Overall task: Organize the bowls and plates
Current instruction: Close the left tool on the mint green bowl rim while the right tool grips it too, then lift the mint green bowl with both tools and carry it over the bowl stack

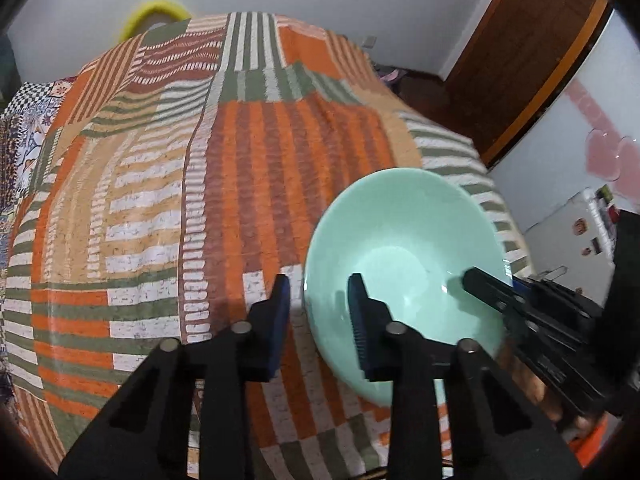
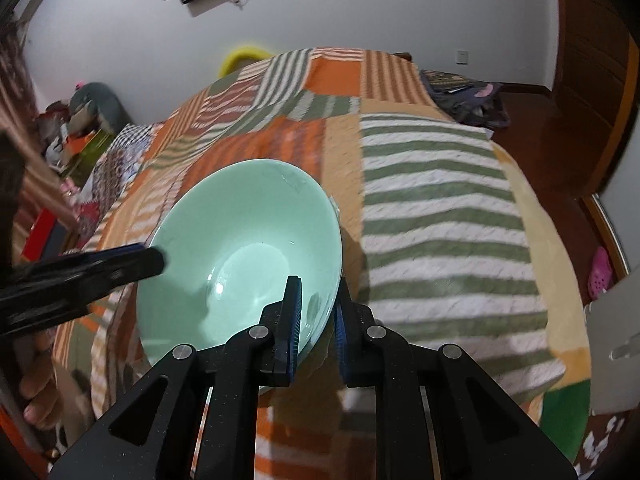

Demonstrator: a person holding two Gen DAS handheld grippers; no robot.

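Right gripper (image 2: pixel 318 312) pinches the green bowl's (image 2: pixel 240 248) near rim.

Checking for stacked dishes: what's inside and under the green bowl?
The green bowl is empty apart from one finger of each tool: left tool, right tool clamped on the rim. Beneath lies the striped bedspread; the patch directly under the bowl's base is hidden.

Bowl: glossy mint-green ceramic bowl (image 2: pixel 240 248), plain
Bedspread: patchwork quilted bedspread (image 1: pixel 200 200), orange, olive-green, tan and white stripes
Gripper pads: blue pads (image 2: pixel 295 312) on black arms
Wall: plain white wall (image 2: pixel 360 12)
Door: brown wooden door (image 1: pixel 516 52)
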